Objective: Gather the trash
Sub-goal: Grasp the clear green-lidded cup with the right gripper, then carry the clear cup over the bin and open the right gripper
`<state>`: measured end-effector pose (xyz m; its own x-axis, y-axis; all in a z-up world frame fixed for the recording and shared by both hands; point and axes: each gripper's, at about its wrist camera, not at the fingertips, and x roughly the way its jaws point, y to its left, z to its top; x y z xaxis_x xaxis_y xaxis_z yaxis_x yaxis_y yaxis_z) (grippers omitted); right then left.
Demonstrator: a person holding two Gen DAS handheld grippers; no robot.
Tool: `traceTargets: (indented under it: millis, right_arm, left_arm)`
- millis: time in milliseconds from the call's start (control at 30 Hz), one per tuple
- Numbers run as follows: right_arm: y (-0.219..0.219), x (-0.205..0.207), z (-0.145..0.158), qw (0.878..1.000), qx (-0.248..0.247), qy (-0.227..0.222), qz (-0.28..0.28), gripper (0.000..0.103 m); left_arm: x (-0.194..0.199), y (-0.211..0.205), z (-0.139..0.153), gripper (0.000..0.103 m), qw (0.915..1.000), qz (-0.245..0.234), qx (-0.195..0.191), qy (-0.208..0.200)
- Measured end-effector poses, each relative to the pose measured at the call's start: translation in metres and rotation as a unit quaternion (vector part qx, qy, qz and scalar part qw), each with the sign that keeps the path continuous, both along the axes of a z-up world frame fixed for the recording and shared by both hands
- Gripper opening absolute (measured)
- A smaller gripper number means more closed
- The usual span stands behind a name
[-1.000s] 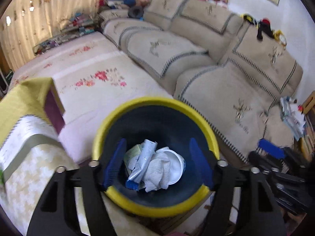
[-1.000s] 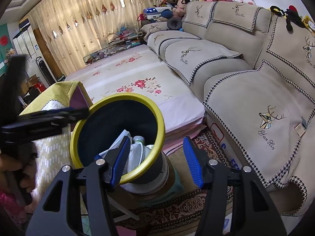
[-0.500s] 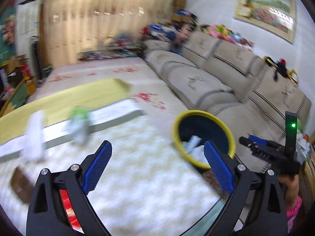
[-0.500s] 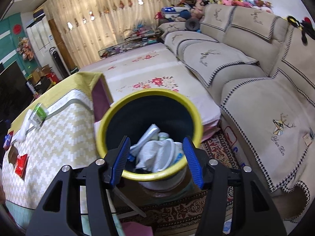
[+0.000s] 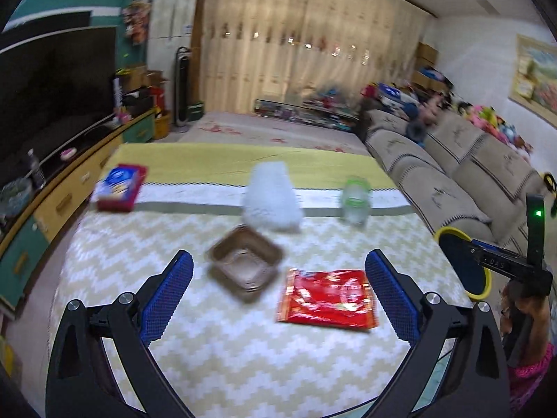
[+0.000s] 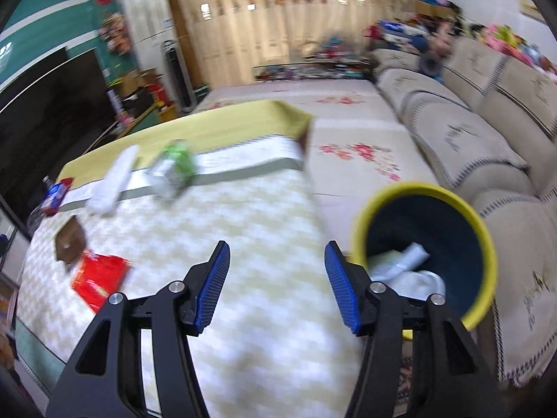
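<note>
Left gripper (image 5: 278,291) hangs over the table, jaws just spread wide and empty; it should straddle the brown tray (image 5: 245,266) squarely, then close on its rim.

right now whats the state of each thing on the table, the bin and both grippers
left gripper: open, empty, jaws just opened wider
right gripper: open, empty
trash bin: upright, holds trash
brown tray: empty
red wrapper: lying flat
plastic bottle: blurred, on table
white bag: on table
red box: lying flat
</note>
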<state>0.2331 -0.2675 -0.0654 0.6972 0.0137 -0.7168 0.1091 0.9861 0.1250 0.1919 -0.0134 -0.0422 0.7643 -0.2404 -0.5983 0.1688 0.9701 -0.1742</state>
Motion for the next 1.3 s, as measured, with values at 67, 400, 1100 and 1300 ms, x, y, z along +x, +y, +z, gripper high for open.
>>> traceTargets:
  millis: [67, 400, 1100, 1300]
  right_arm:
    - [0.023, 0.013, 0.002, 1.0, 0.001, -0.003, 0.014, 0.056]
    - [0.1, 0.101, -0.012, 1.0, -0.027, -0.003, 0.004, 0.067]
    - [0.093, 0.144, -0.037, 0.999, -0.013, 0.017, -0.033, 0.049]
    - [0.078, 0.103, -0.01, 1.0, 0.009, -0.009, -0.01, 0.048]
  left_arm:
    - [-0.002, 0.012, -0.004, 0.098, 1.0, 0.006, -0.004, 0.001]
    - [0.009, 0.022, -0.02, 0.098, 0.9995, -0.014, -0.022, 0.017]
    - [0.02, 0.0, -0.041, 0.098, 0.9972, -0.052, -0.028, 0.045]
    - [0.021, -0.01, -0.04, 0.098, 0.9969, -0.061, -0.023, 0.044]
